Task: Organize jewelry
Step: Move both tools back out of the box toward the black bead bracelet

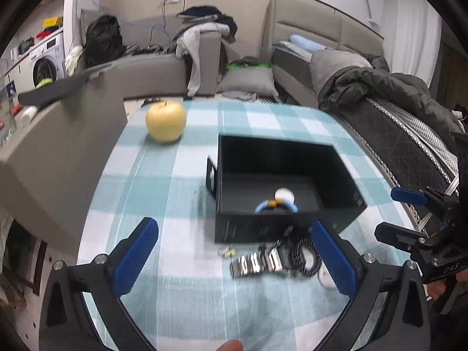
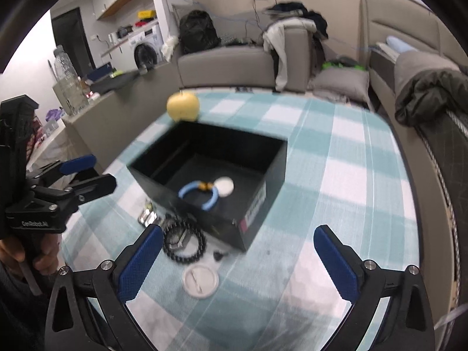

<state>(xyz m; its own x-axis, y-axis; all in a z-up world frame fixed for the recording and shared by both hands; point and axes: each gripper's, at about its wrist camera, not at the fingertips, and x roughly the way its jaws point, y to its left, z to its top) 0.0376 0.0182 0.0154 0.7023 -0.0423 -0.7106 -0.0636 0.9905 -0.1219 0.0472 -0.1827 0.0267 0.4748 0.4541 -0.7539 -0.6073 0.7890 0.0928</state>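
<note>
An open black box [image 1: 345,175] [image 2: 272,163] stands on the checked tablecloth. Inside it lie a light-blue bracelet [image 1: 276,205] [image 2: 200,194] and a small white disc [image 1: 284,194] [image 2: 225,186]. In front of the box lie a silver metal watch [image 1: 260,263] [image 2: 147,217], a black bead bracelet [image 1: 305,256] [image 2: 184,244] and a round white lid [image 2: 200,281]. My left gripper [image 1: 234,260] is open above the cloth, nothing between its blue pads. My right gripper [image 2: 238,263] is open too, the white lid below its gap. Each gripper shows at the other view's edge.
A yellow apple [image 1: 166,121] [image 2: 183,110] sits at the table's far left. A grey cabinet [image 1: 58,146] flanks the left, a bed with a dark quilt [image 1: 395,93] the right. A grey sofa [image 2: 234,61] with clothes stands behind. A hand [image 2: 44,260] holds the left gripper.
</note>
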